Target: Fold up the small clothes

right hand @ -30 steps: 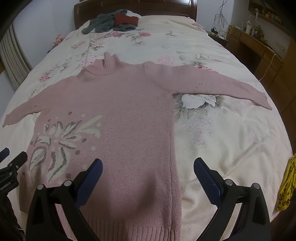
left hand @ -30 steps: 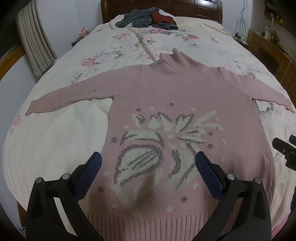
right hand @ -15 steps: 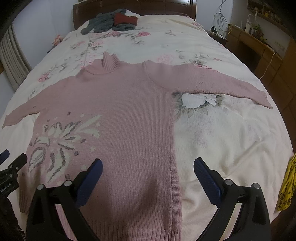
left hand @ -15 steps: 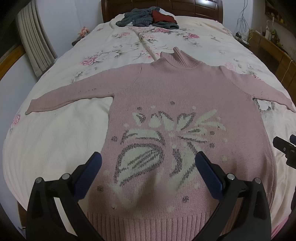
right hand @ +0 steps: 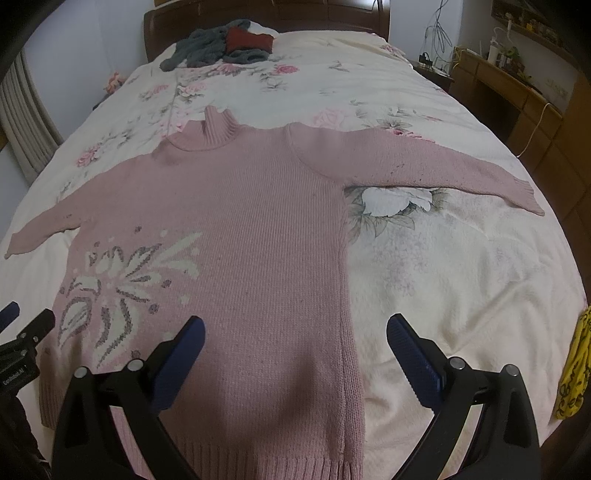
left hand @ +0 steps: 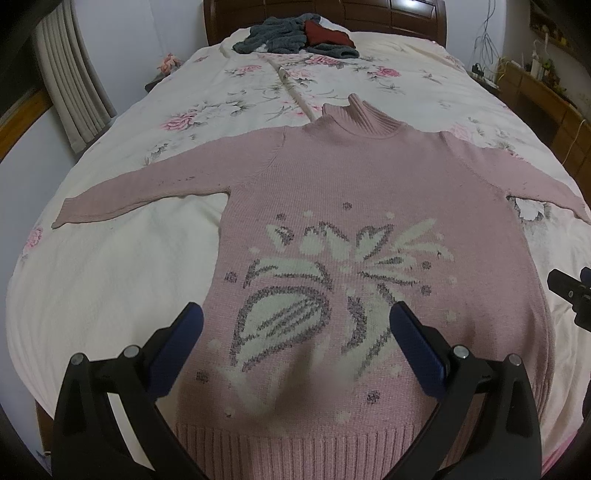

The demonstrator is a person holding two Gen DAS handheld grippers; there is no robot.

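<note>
A pink knit turtleneck sweater (left hand: 369, 184) (right hand: 258, 221) with a white and grey flower pattern lies flat, front up, on the bed, both sleeves spread out sideways. My left gripper (left hand: 295, 314) hovers open above the lower front of the sweater, over the flower pattern, holding nothing. Over the sweater's right side seam near the hem, my right gripper (right hand: 293, 325) is open too and holds nothing. The tip of the right gripper shows at the right edge of the left wrist view, the left gripper's tip at the left edge of the right wrist view.
The bed (left hand: 110, 277) has a cream floral cover. A heap of grey and dark red clothes (left hand: 299, 35) (right hand: 225, 44) lies by the wooden headboard. A wooden desk (right hand: 517, 92) stands to the right, a curtain (left hand: 70, 85) to the left. A yellow cloth (right hand: 576, 365) hangs at the bed's right edge.
Both views have shifted slightly: the sweater sits a little lower in frame, so both grippers have eased forward or tilted. Jaws stay open and the sweater has not moved.
</note>
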